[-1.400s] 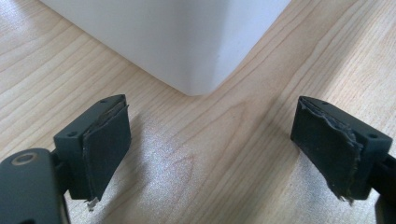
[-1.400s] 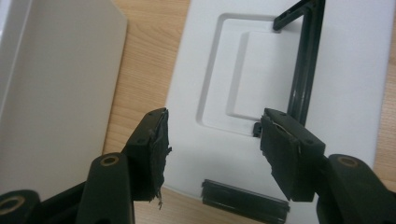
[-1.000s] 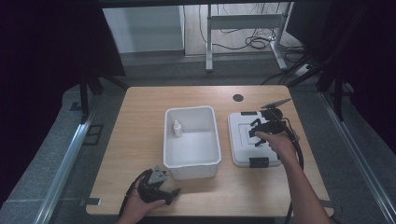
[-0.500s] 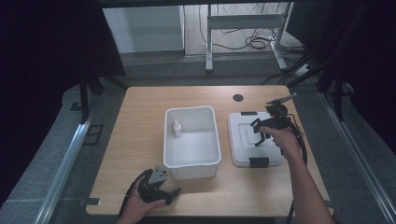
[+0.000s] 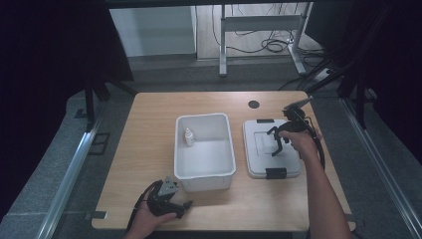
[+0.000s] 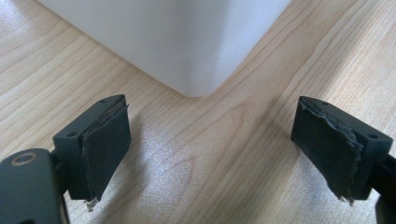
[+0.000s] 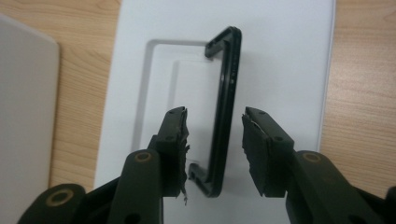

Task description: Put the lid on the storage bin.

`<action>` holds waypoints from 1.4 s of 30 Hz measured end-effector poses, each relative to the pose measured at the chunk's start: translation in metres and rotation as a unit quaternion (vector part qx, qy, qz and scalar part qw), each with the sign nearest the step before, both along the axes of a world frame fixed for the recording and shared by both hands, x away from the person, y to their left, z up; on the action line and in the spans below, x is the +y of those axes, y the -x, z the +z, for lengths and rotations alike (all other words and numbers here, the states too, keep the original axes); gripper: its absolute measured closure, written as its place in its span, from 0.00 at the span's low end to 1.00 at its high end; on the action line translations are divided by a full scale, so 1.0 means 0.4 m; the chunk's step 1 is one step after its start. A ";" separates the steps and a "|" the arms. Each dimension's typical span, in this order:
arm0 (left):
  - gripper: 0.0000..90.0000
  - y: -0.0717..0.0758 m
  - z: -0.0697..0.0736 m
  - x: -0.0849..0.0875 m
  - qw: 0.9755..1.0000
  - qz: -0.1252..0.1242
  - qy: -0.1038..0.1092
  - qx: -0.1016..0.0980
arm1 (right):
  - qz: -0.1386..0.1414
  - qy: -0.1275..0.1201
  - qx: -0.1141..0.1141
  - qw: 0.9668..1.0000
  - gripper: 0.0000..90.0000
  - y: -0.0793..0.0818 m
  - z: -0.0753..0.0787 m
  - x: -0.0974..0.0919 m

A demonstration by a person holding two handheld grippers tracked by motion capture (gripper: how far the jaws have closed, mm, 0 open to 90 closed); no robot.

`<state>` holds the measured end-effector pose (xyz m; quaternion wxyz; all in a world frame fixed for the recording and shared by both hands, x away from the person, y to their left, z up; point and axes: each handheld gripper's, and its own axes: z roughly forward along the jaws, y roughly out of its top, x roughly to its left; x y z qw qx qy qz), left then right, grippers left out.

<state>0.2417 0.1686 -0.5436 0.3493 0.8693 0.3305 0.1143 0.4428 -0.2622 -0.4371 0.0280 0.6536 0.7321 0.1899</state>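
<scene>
Now | right hand-held gripper (image 7: 215, 140) | jaws apart, straddling lid handle (image 7: 226, 93)

White lid (image 5: 271, 149) with raised black handle (image 7: 224, 107) — flat near the table's right edge, beside an open white bin (image 5: 204, 149).

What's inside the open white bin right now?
One small white bottle stands upright near the far left wall of the white bin. The rest of the floor looks bare; the strip just behind the near wall is hidden.
</scene>
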 end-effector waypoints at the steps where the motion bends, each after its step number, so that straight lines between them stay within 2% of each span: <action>1: 0.13 0.000 0.000 0.000 1.000 0.000 0.000 0.000 | -0.004 -0.002 0.005 1.000 0.69 -0.004 -0.004 -0.004; 3: 0.13 0.000 0.000 0.000 1.000 0.000 0.000 0.000 | -0.005 -0.005 0.008 1.000 0.70 -0.008 -0.009 -0.008; 4: 0.13 0.000 0.000 0.000 1.000 0.000 0.001 0.000 | -0.009 -0.018 0.014 1.000 0.72 -0.016 -0.014 -0.019; 5: 0.13 0.000 0.000 0.000 1.000 0.000 0.001 0.000 | -0.010 -0.019 0.016 1.000 0.73 -0.019 -0.016 -0.023; 17: 0.13 -0.001 0.000 0.000 1.000 -0.001 0.001 -0.001 | 0.007 -0.013 0.052 0.999 0.82 -0.052 -0.047 -0.014; 22: 0.13 -0.001 0.000 0.000 1.000 -0.001 0.001 -0.001 | 0.006 -0.012 0.053 0.999 0.91 -0.058 -0.056 0.000; 24: 0.13 -0.001 0.000 0.000 1.000 -0.001 0.000 -0.001 | 0.000 -0.020 0.054 0.998 0.93 -0.059 -0.055 0.002; 25: 0.13 0.000 0.000 0.000 1.000 -0.001 0.000 -0.001 | -0.002 -0.027 0.054 0.998 0.93 -0.059 -0.054 0.003; 35: 0.13 0.000 0.000 -0.001 1.000 -0.001 0.000 -0.001 | -0.006 -0.014 0.055 0.998 0.95 -0.048 -0.045 0.027; 42: 0.13 0.000 0.000 -0.001 1.000 0.000 0.000 0.000 | -0.006 -0.009 0.047 0.999 0.95 -0.026 -0.015 0.033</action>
